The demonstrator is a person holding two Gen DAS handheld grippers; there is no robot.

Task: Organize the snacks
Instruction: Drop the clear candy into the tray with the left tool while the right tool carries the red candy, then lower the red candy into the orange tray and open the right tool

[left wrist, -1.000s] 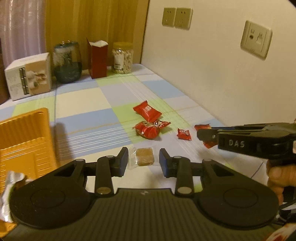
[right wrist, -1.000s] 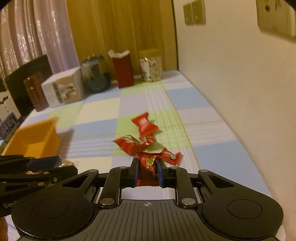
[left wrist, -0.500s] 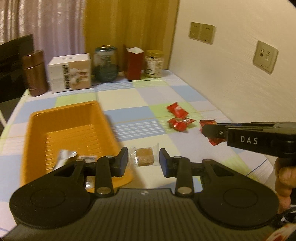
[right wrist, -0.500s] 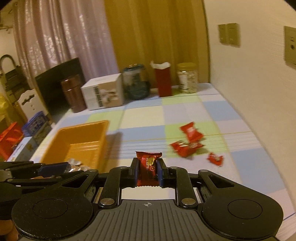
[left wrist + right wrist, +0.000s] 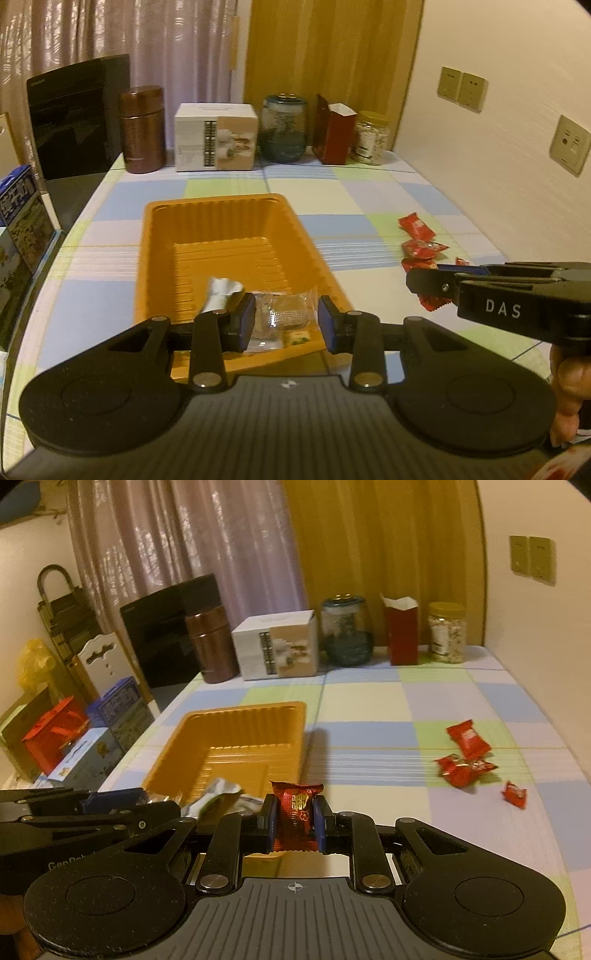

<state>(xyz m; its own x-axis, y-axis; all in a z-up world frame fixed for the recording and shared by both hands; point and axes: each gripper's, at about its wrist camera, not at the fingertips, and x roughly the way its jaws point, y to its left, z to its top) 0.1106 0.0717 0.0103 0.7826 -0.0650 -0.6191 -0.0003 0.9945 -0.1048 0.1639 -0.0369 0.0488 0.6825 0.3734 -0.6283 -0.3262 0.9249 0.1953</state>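
An orange tray [image 5: 221, 229] lies on the checked tablecloth; it also shows in the right wrist view [image 5: 236, 734]. My left gripper [image 5: 286, 323] is shut on a clear-wrapped brown snack [image 5: 282, 315], held over the tray's near end. A silver-wrapped snack [image 5: 221, 291] lies in the tray. My right gripper [image 5: 295, 825] is shut on a red candy [image 5: 295, 812], held above the table by the tray's near right corner. In the left wrist view the right gripper [image 5: 424, 284] comes in from the right. Several red candies [image 5: 465, 753] lie on the cloth at the right.
At the table's far edge stand a brown canister [image 5: 142, 129], a white box [image 5: 214, 136], a glass jar [image 5: 282, 127], a red carton [image 5: 334, 133] and a nut jar [image 5: 371, 138]. A wall runs along the right. Boxes [image 5: 92, 738] sit beyond the left edge.
Both grippers have swung left from the red candies to the orange tray, each carrying its snack. The left gripper's snack is now over the tray's near end.
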